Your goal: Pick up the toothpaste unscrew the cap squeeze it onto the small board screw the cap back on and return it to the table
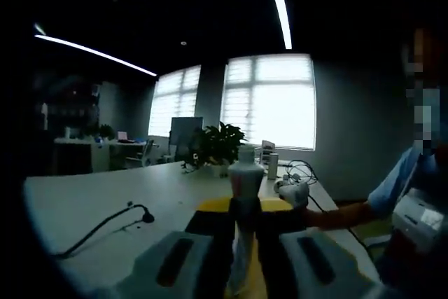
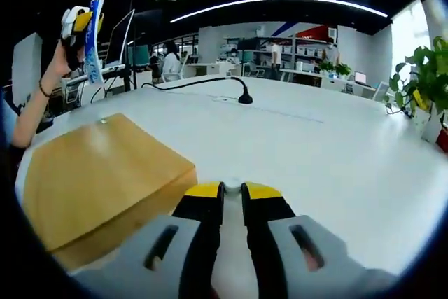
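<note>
My left gripper [image 1: 245,232] is shut on the toothpaste tube [image 1: 243,180], which stands upright between the jaws with its white neck uppermost. In the right gripper view that same left gripper [image 2: 73,27] is raised at the far left, with the blue and white tube [image 2: 94,29] in it. My right gripper [image 2: 233,189] sits low over the white table, its yellow-tipped jaws closed on a small white cap [image 2: 232,185]. The small wooden board [image 2: 98,180] lies flat just left of it. The board's yellow edge [image 1: 213,204] shows behind the tube, with the right gripper [image 1: 294,194] beyond.
A black gooseneck microphone with its cable [image 2: 244,97] lies on the white table [image 2: 336,159]. A potted plant [image 2: 423,82] stands at the table's right edge. The person's forearm [image 1: 336,215] reaches in from the right. Desks, monitors and people fill the far background.
</note>
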